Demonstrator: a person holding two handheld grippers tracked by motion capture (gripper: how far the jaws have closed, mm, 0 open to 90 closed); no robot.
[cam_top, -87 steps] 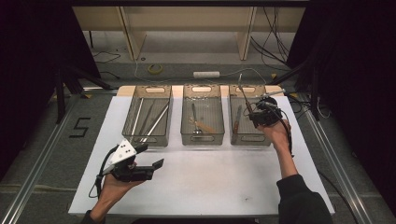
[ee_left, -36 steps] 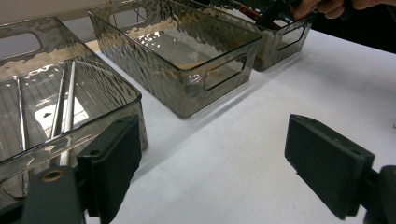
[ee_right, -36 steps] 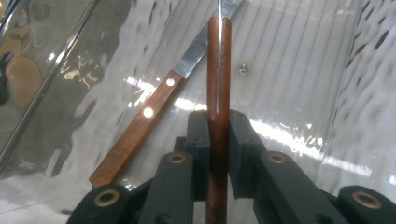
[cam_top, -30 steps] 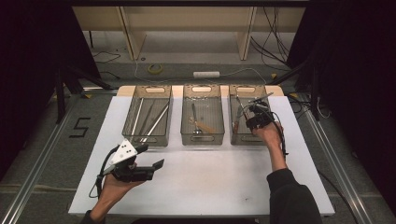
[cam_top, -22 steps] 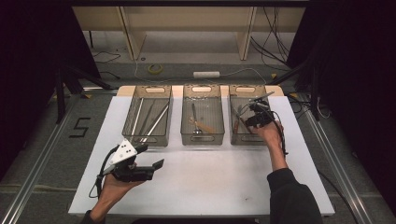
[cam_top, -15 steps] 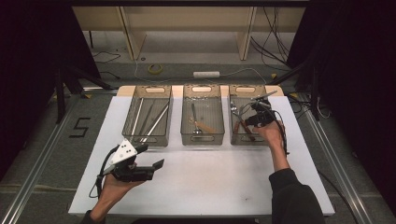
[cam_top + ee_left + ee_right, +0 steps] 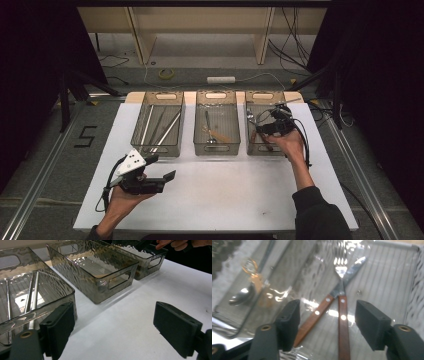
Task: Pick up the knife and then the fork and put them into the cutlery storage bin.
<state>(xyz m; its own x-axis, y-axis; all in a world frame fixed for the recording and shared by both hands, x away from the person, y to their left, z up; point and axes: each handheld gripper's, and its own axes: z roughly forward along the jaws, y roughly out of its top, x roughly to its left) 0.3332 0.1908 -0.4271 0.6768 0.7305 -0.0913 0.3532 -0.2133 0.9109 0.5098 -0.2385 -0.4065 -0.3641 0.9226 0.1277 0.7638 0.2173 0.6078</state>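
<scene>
My right gripper (image 7: pixel 261 131) (image 7: pixel 328 315) hovers over the right bin (image 7: pixel 250 150). Its jaws have just been opening, stand open and grip nothing. Below them a fork (image 7: pixel 343 327) and a knife (image 7: pixel 314 315), both wooden-handled, lie crossed on the bin floor. My left gripper (image 7: pixel 162 167) (image 7: pixel 115 325) is held above the white table (image 7: pixel 225 200) at the front left, open and empty, facing the bins.
The left bin (image 7: pixel 159 150) (image 7: pixel 37 312) holds long metal rods (image 7: pixel 165 130). A spoon (image 7: pixel 209 127) lies in the middle bin (image 7: pixel 217 149). The bins stand in a row at the table's back edge. Cables and a power strip (image 7: pixel 220 79) lie on the floor beyond.
The right hand has shifted slightly left over the right bin since the earliest frame. The left hand and its gripper have stayed put.
</scene>
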